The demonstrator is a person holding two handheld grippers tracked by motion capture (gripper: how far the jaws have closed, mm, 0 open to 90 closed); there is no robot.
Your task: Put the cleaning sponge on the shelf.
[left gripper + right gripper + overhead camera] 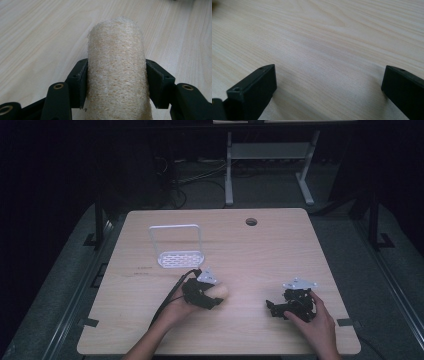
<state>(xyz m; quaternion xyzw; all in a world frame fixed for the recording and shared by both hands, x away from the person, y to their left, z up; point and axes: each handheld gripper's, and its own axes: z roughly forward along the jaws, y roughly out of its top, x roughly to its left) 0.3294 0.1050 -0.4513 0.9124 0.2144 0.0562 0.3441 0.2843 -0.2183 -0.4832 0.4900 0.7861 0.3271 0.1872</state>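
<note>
Grasp looks done: left gripper [209, 296] jaws clamped on loofah sponge [117, 70], low on tabletop [260, 250] near front; right gripper [329, 92] jaws wide, nothing betw. them; lift & carry to white rack [177, 246] prob. left.

No text or label can be read anywhere.

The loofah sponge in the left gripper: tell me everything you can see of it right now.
The loofah sponge is a pale beige, rounded cylinder of coarse, fibrous, net-like weave, with stray fibres along its edges. It lies lengthwise between the jaws of the left gripper, whose black pads press on both its sides, and its domed far end points away from the camera. In the high view it sits low over the wooden table, near the front; whether it touches the wood I cannot tell.
</note>
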